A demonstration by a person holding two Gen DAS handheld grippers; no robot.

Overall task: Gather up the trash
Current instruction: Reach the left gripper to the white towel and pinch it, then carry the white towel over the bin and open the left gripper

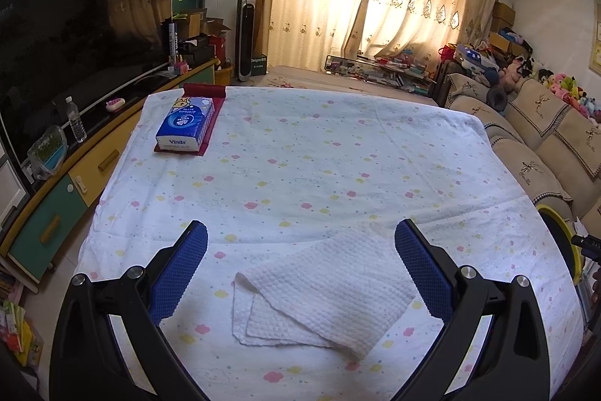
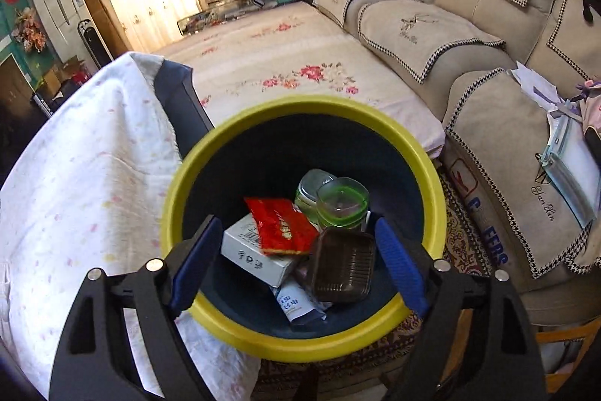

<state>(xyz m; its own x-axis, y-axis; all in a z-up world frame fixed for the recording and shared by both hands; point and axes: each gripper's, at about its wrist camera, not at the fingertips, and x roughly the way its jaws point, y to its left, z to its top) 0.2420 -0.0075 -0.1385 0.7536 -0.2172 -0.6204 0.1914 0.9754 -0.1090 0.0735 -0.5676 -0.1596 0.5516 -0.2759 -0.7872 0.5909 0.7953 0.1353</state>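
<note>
**White tissue waiting between my left fingers, bin already part full**

White waffle-textured paper towel (image 1: 319, 292) is lying crumpled and folded near the desk's (image 1: 338, 156) near edge, and I am holding the left gripper (image 1: 300, 264) above it with the fingers spread wide, one blue pad on each side, gripping nothing. I am keeping the right gripper (image 2: 296, 260) over the yellow-rimmed trash bin (image 2: 195, 156), which is standing beside the desk's right edge; its fingers are also wide apart and empty. Inside the bin I am seeing a red wrapper (image 2: 283, 226), a white box (image 2: 251, 252), a brown plastic tray (image 2: 343, 265) and a green-tinted jar (image 2: 340, 203).

To do this pick well, I judge I should be lowering the left fingers straight down until the pads are pressing the cloth, then closing across the thick folded part so that the whole sheet is bunching up instead of one layer sliding free.

A blue tissue pack (image 1: 186, 124) is sitting on a red mat at the far left corner; I judge it is not trash. I cannot tell how many layers the towel has, and the bin's base is cut off below the rim.
</note>
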